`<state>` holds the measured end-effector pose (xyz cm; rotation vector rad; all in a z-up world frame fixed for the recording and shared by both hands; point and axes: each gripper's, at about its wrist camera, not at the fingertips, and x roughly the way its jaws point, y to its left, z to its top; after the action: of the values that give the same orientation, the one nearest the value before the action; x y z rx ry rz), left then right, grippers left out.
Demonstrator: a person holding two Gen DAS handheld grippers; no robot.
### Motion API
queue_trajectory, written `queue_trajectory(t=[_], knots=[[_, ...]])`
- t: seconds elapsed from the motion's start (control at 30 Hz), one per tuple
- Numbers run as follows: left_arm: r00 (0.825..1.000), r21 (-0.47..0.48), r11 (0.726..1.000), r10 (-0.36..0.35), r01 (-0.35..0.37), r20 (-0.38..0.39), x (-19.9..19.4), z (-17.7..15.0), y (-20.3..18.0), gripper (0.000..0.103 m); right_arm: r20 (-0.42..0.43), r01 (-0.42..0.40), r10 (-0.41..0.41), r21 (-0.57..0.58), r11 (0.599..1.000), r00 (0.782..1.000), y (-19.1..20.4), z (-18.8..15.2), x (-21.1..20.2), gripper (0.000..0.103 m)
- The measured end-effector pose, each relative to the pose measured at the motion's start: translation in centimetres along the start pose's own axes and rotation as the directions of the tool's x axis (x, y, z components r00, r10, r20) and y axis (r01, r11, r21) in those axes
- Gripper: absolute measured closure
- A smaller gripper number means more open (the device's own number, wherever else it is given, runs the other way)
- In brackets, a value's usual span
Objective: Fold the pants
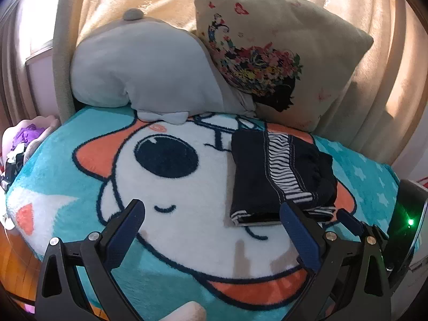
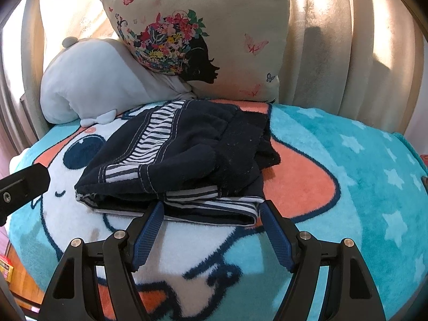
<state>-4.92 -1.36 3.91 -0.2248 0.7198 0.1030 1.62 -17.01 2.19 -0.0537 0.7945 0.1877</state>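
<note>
The dark navy pants (image 1: 281,176) with a black-and-white striped side band lie folded in a compact stack on the cartoon blanket (image 1: 187,187). In the right wrist view the pants (image 2: 187,155) fill the middle. My left gripper (image 1: 211,208) is open and empty, just left of and in front of the stack. My right gripper (image 2: 211,208) is open, its fingertips at the near edge of the folded stack, holding nothing. The right gripper's fingers also show at the right of the left wrist view (image 1: 350,222). Part of the left gripper shows at the left edge of the right wrist view (image 2: 24,187).
A grey-white plush pillow (image 1: 139,64) and a beige cushion with a floral head print (image 1: 270,48) lean at the back against beige curtains (image 1: 374,53). A basket of clothes (image 1: 24,139) stands at far left. Wooden floor (image 2: 16,275) shows below the blanket's edge.
</note>
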Motion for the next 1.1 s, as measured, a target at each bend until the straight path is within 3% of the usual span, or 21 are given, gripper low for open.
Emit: queue_trajectory(t=[0.53,1.1], knots=[[0.999,-0.030,0.999,0.012,-0.011,0.037,-1.0,0.0,1.4,0.002,0.018,0.014,-0.014,-0.012,1.000,1.000,1.0,0.0,-0.4,0.023],[1.000,-0.035,0.999,0.012,-0.012,-0.006,0.1,-0.5,1.6,0.002,0.032,0.026,-0.025,-0.042,0.999,0.999,1.8,0.2,-0.8,0.022]])
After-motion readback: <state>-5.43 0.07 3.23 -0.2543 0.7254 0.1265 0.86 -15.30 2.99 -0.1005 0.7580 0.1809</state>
